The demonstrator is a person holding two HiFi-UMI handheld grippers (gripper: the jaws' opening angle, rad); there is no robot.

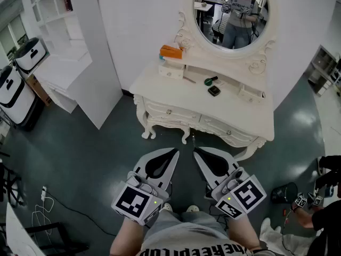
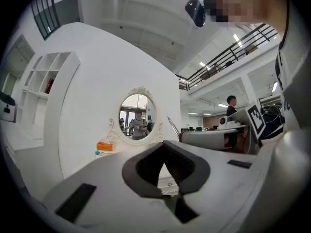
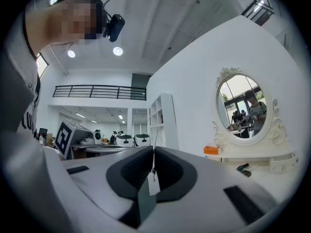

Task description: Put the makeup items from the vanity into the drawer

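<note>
White plastic, two units: the left gripper (image 1: 173, 152) and right gripper (image 1: 197, 152), held side by side at the near edge of the head view, each with a black-and-white marker cube at its back end. Both point toward the far table.

- Left gripper: the left gripper view shows the fingers (image 2: 146, 166) together at the tips, with nothing between them.
- Right gripper: the right gripper view shows the fingers (image 3: 131, 171) closed to a hairline, with nothing between them.
- Floor (image 1: 96, 153): dark green, with a white cable (image 1: 45, 204) lying at near left. It separates the grippers from the table.
- Table (image 1: 160, 92): white, with carved legs, standing well apart from both grippers against the far wall.
- Front drawers: left drawer (image 1: 168, 111) and right drawer (image 1: 226, 126), both shut.
- Makeup items, all on the table top near its middle:
  - black compact (image 1: 213, 90), nearest the front edge
  - green tube (image 1: 210, 81), just behind the compact
  - thin stick (image 1: 189, 79), to the left of the tube
- Orange box (image 1: 170, 51): sits on a small raised drawer unit (image 1: 171, 70) at the far left of the top.
- Mirror (image 1: 232, 15): oval, in a white frame, rising from the far edge of the table.
- Shelf unit (image 1: 53, 15): white, far left.
- Two white-and-black cases (image 1: 16, 84): on the floor at the left edge.
</note>
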